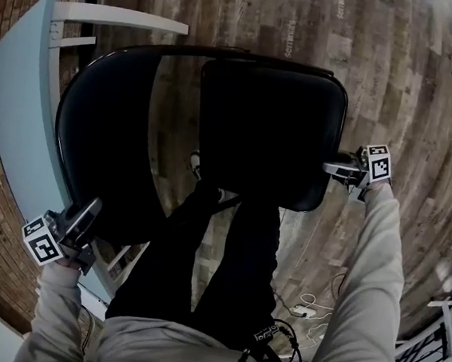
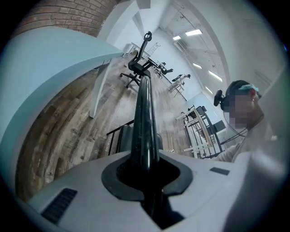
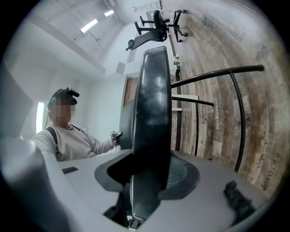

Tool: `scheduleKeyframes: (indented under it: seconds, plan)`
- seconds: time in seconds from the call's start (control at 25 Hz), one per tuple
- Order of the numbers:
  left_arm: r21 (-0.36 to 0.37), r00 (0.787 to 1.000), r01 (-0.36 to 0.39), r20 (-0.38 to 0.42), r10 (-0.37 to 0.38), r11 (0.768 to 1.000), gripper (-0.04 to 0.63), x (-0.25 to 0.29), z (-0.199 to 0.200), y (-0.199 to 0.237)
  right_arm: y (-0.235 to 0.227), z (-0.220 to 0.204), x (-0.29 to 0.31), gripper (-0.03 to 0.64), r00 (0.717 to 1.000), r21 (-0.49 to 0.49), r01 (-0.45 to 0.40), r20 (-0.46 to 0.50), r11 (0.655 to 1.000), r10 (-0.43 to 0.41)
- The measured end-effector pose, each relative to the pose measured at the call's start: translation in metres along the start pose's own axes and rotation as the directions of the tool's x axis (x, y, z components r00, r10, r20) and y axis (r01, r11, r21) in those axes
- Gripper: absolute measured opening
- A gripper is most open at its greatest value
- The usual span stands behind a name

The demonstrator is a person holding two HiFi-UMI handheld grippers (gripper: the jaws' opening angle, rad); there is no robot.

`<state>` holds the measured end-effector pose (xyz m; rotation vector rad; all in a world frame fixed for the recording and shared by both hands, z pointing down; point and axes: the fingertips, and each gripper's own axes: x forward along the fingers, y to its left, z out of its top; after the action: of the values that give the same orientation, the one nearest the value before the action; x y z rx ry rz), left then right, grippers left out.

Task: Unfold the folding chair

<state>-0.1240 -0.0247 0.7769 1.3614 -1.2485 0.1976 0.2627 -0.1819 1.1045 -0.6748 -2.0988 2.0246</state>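
Observation:
A black folding chair stands in front of me, seen from above in the head view. Its rounded padded panel (image 1: 101, 147) is at the left and its squarish padded panel (image 1: 267, 132) at the right. My left gripper (image 1: 87, 216) is at the lower left, shut on the chair's black frame tube (image 2: 145, 118), which runs straight out between the jaws of the left gripper (image 2: 147, 174). My right gripper (image 1: 333, 168) grips the right edge of the squarish panel. That thick padded edge (image 3: 154, 113) fills the right gripper (image 3: 147, 181). Thin black frame tubes (image 3: 213, 74) show beyond it.
A pale blue table (image 1: 18, 98) with white legs (image 1: 119, 18) curves round the chair's left side, close to my left gripper. My own legs (image 1: 217, 264) stand behind the chair. A white plug and cable (image 1: 302, 310) lie on the wood floor. Office chairs (image 2: 136, 68) stand far off.

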Motion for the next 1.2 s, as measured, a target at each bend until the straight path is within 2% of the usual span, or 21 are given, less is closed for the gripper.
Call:
scheduleKeyframes:
  seconds: [0.16, 0.28, 0.4, 0.48, 0.52, 0.56, 0.6, 0.64, 0.72, 0.8, 0.84, 0.92, 1.04, 1.12, 1.2]
  plan:
    - [-0.025, 0.999, 0.037, -0.008, -0.037, 0.999, 0.070, 0.014, -0.010, -0.014, -0.016, -0.010, -0.018, 0.161, 1.000, 0.000, -0.008, 0.013, 1.000, 0.008]
    - [0.002, 0.998, 0.055, -0.026, -0.055, 0.998, 0.080, 0.024, -0.012, -0.028, -0.024, -0.015, -0.030, 0.166, 0.999, 0.001, -0.025, 0.036, 1.000, 0.025]
    - [0.000, 0.998, 0.066, 0.005, -0.066, 0.998, 0.083, 0.028, -0.012, -0.027, -0.026, -0.012, -0.034, 0.166, 0.998, -0.013, -0.030, 0.063, 0.999, 0.031]
    - [0.007, 0.998, 0.060, 0.019, -0.060, 0.998, 0.084, 0.028, -0.012, -0.026, -0.028, -0.013, -0.034, 0.173, 0.996, -0.011, 0.005, 0.090, 1.000, -0.004]
    - [0.023, 0.999, 0.049, 0.023, -0.050, 0.999, 0.086, 0.029, -0.012, -0.025, -0.030, -0.014, -0.036, 0.184, 0.993, -0.011, 0.055, 0.103, 0.998, -0.054]
    - [0.048, 0.999, 0.033, 0.024, -0.034, 0.998, 0.096, 0.030, -0.012, -0.026, -0.034, -0.014, -0.041, 0.229, 0.985, -0.014, 0.129, 0.113, 0.992, -0.127]
    - [0.085, 1.000, 0.015, 0.021, -0.017, 0.996, 0.162, 0.031, -0.013, -0.028, -0.038, -0.014, -0.048, 0.281, 0.970, -0.017, 0.215, 0.120, 0.976, -0.212]
    - [0.130, 1.000, -0.001, 0.011, 0.000, 0.991, 0.275, 0.031, -0.014, -0.031, -0.039, -0.015, -0.057, 0.291, 0.947, -0.022, 0.301, 0.126, 0.953, -0.296]
    - [0.234, 0.999, -0.026, -0.015, 0.031, 0.972, 0.403, 0.028, -0.016, -0.043, -0.032, -0.015, -0.078, 0.299, 0.882, -0.050, 0.460, 0.143, 0.887, -0.449]
    - [0.310, 0.998, -0.062, -0.010, 0.069, 0.949, 0.433, 0.018, -0.011, -0.049, -0.010, -0.009, -0.095, 0.299, 0.800, -0.106, 0.593, 0.189, 0.798, -0.569]
    - [0.324, 0.996, -0.091, 0.012, 0.093, 0.942, 0.434, 0.009, -0.005, -0.048, 0.009, -0.004, -0.099, 0.299, 0.764, -0.132, 0.639, 0.224, 0.757, -0.605]
    - [0.307, 0.989, -0.143, 0.067, 0.129, 0.941, 0.440, -0.012, 0.008, -0.046, 0.055, 0.009, -0.099, 0.298, 0.712, -0.170, 0.695, 0.296, 0.699, -0.637]
    - [0.316, 0.987, -0.148, 0.109, 0.119, 0.937, 0.443, -0.037, 0.022, -0.055, 0.131, 0.030, -0.082, 0.299, 0.677, -0.220, 0.729, 0.374, 0.648, -0.634]
    - [0.346, 0.988, -0.128, 0.124, 0.090, 0.929, 0.443, -0.054, 0.029, -0.068, 0.179, 0.040, -0.058, 0.298, 0.677, -0.255, 0.730, 0.397, 0.634, -0.620]
    - [0.355, 0.988, -0.089, 0.153, 0.036, 0.930, 0.442, -0.068, 0.041, -0.083, 0.230, 0.051, -0.029, 0.298, 0.689, -0.275, 0.716, 0.427, 0.642, -0.585]
